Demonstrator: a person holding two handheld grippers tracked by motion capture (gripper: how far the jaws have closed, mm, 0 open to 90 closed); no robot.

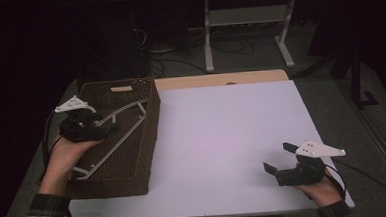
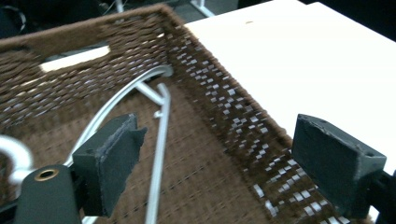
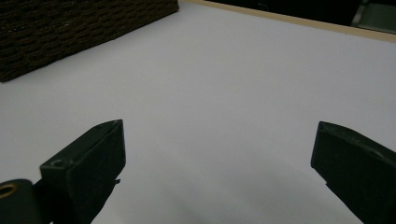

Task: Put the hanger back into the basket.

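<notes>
Over the left half of the table (image 1: pixel 222 137), in the high view, the left gripper (image 1: pixel 113 126) is hanging above the open brown wicker basket (image 1: pixel 150 136), its jaws standing apart and gripping nothing. A silver metal hanger (image 1: pixel 116 142) is lying flat on the basket floor just below and beyond those jaws, running from the far wall toward the near corner. Well apart from it, toward the near right corner of the white tabletop, the right gripper (image 1: pixel 280 159) is sitting low in the person's right hand (image 1: pixel 324 189), jaws spread wide and pointing toward the basket, with bare tabletop ahead of them. Looking along the left gripper (image 2: pixel 215 158) in its own view, the two black pads are standing wide; the hanger (image 2: pixel 156 154) is lying between and beneath them, touching neither, while the woven basket wall (image 2: pixel 219 107) is crossing under the pad at the right. Looking along the right gripper (image 3: pixel 217 161) in its view, the jaws are gaping wide over plain white table (image 3: pixel 224 84), and the basket (image 3: pixel 70 28) is sitting far ahead at the upper left.
</notes>
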